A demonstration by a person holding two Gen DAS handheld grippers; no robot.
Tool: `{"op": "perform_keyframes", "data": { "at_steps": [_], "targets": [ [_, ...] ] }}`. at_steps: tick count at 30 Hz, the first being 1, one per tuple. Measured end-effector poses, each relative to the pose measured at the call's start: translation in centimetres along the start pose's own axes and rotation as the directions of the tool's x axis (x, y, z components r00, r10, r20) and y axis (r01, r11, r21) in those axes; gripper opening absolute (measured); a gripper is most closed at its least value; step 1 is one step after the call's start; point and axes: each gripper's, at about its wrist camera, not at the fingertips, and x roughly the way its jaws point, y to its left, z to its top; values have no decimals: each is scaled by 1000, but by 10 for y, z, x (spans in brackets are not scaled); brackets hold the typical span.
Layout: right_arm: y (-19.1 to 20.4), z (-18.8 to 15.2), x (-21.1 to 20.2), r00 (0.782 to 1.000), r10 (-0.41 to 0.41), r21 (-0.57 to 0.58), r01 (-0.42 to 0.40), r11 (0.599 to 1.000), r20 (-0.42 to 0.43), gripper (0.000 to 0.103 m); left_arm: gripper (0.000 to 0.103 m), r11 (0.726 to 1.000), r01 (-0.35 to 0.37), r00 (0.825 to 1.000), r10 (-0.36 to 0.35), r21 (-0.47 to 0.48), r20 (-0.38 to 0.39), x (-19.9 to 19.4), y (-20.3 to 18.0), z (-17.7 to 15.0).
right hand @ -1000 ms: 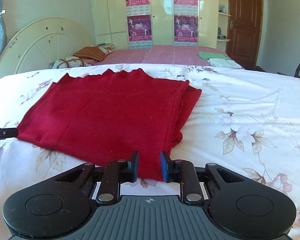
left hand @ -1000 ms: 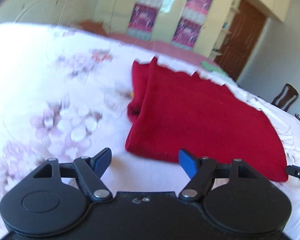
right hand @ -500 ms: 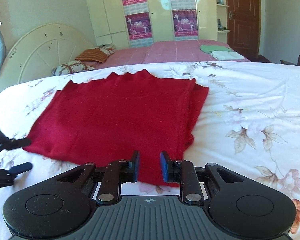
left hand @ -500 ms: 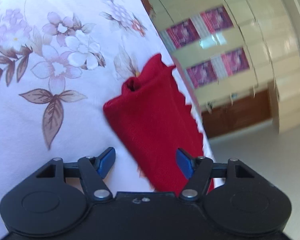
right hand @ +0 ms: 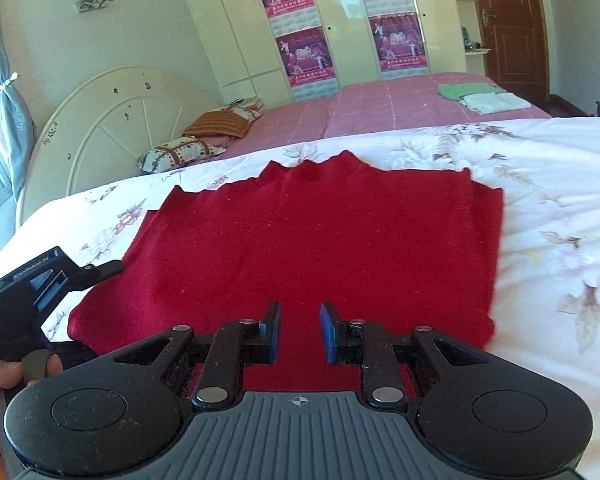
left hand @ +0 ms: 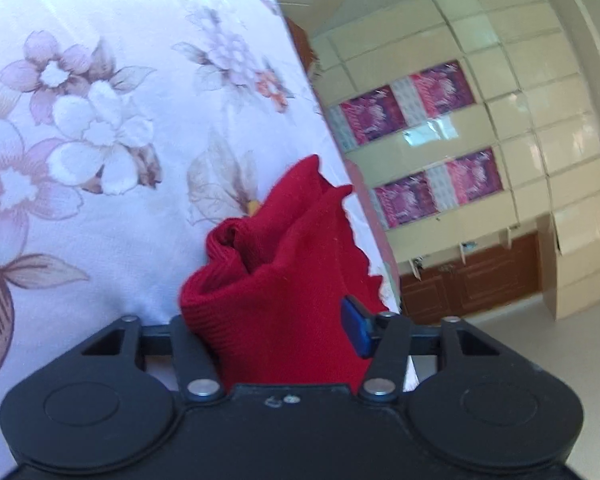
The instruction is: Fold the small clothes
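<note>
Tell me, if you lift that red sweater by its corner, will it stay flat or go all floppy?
Probably floppy. The red sweater is soft knit, and it already bunches into folds between the left gripper fingers. It likely sags wherever it isn't held. The knit looks fuzzy, so it probably won't slip easily from the right gripper.

The left claw (left hand: 278, 330) is rolled sideways with jaws spread wide, while the right claw (right hand: 299, 332) sits level, jaws narrowly parted.

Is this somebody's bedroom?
Most likely yes, a bedroom at home. A red knitted garment lies on a bed with a flowery sheet. Behind it are a round white headboard, pillows and tall cream wardrobes.
</note>
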Motion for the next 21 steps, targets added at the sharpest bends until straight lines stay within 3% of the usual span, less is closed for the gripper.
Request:
{"op": "perform_keyframes", "data": {
  "at_steps": [2,4,7,9,11,12,13,15,21],
  "targets": [
    [2,2,10,1000,14,6,-14,1000,-3,22,15,997,-46,999,46,-66,-1,7,4,2],
    [2,5,20,1000,17,16,-17,1000,-7,22,14,995,-34,999,34,-92,0,9,5,5],
    [5,13,31,1000,23,24,-23,999,-1,22,13,998,54,998,-54,22,12,-3,-11,8],
    [11,20,36,999,38,11,-38,999,15,22,13,996,71,997,-71,50,1,-7,-13,10],
    [18,25,45,999,48,-16,-47,999,26,21,13,998,53,998,-52,43,-18,-2,-4,12],
    [21,26,50,999,40,-30,-39,999,25,5,14,999,36,999,-35,37,-30,3,2,13],
    [22,26,58,999,29,-37,-29,999,17,0,14,999,34,999,-32,29,-44,6,8,14],
    [22,22,75,999,-7,-46,6,999,-33,0,15,998,57,996,-57,1,-63,9,19,15],
    [22,11,81,1000,-18,-75,17,997,-9,0,15,995,97,991,-97,-7,-97,16,22,22]
  ]
}}
